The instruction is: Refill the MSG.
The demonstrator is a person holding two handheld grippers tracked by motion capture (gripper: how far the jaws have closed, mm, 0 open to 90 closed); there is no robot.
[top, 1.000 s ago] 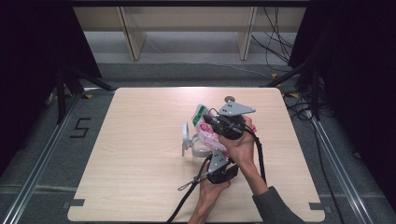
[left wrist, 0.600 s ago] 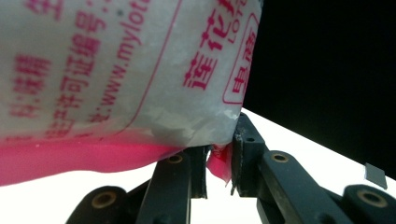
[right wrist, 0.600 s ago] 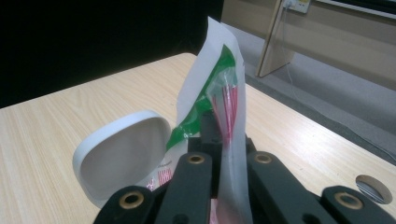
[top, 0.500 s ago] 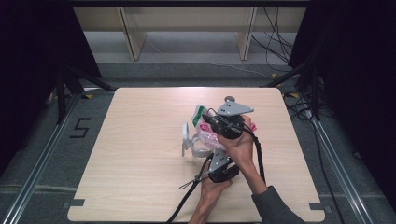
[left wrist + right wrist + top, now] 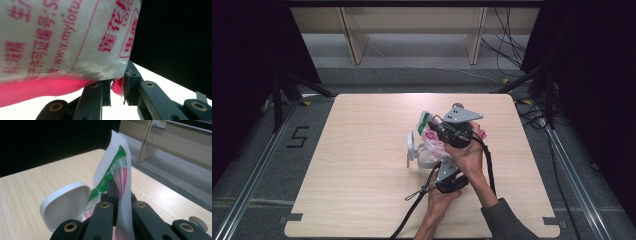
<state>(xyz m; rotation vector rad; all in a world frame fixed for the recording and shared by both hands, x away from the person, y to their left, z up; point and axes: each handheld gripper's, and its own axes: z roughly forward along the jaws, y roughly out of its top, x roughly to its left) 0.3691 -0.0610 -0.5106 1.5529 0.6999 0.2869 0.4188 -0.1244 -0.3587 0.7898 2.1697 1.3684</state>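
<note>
While both grippers clamp the same printed plastic bag [image 5: 432, 136], it hangs above the middle of the desk [image 5: 362, 200], nearer its right edge, over a clear container [image 5: 426, 156] whose white hinged lid [image 5: 411, 145] stands open. The right gripper [image 5: 438, 129] has its jaws pressed together on the bag's upper, green-and-white end; the left gripper [image 5: 439, 167] pinches the lower pink edge with its jaws nearly together.

By my reading the bag is picked up and held taut at both ends, but nothing is torn or poured yet, so opening it and emptying it into the container appear to be left.

From the high view the layout is clear: hands crossed close, bag over container. The left gripper view gives the red lettering on the white bag [image 5: 62, 37] and the pink film [image 5: 117, 87] caught between the jaws. The right gripper view adds the sealed top [image 5: 117, 170] standing upright, the lid [image 5: 66, 205] just beside it, and a small round disc [image 5: 197, 223] near the desk's edge.
</note>
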